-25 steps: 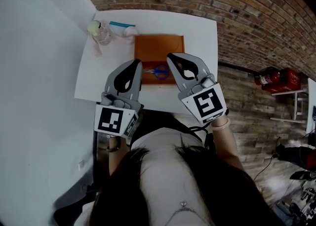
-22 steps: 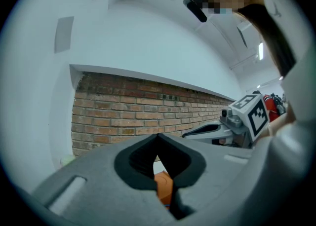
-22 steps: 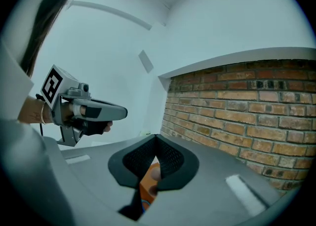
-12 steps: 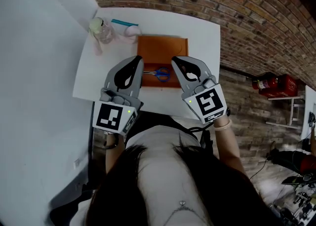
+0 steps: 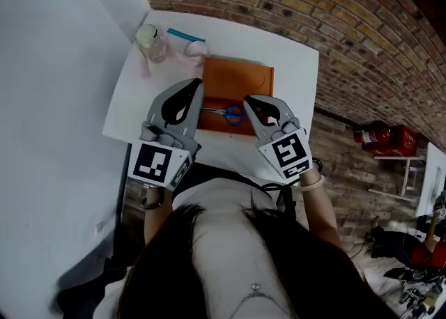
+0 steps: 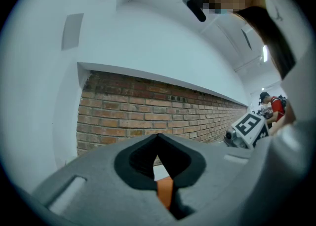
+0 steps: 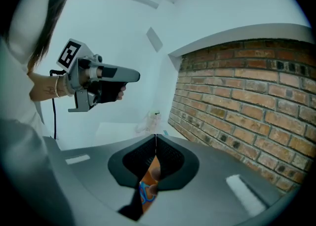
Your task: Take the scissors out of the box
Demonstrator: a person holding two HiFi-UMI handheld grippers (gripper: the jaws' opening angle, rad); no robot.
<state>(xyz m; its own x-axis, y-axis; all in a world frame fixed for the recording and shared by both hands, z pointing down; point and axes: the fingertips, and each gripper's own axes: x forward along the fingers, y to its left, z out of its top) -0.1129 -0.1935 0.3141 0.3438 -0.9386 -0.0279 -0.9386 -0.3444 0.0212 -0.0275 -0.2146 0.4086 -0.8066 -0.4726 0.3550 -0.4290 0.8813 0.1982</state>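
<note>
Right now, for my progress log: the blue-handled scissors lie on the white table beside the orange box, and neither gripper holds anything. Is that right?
Wrong on one point: the scissors lie inside the orange box, not on the white table beside it, as the head view shows. The rest holds: the left gripper and the right gripper are both shut and hold nothing.
</note>
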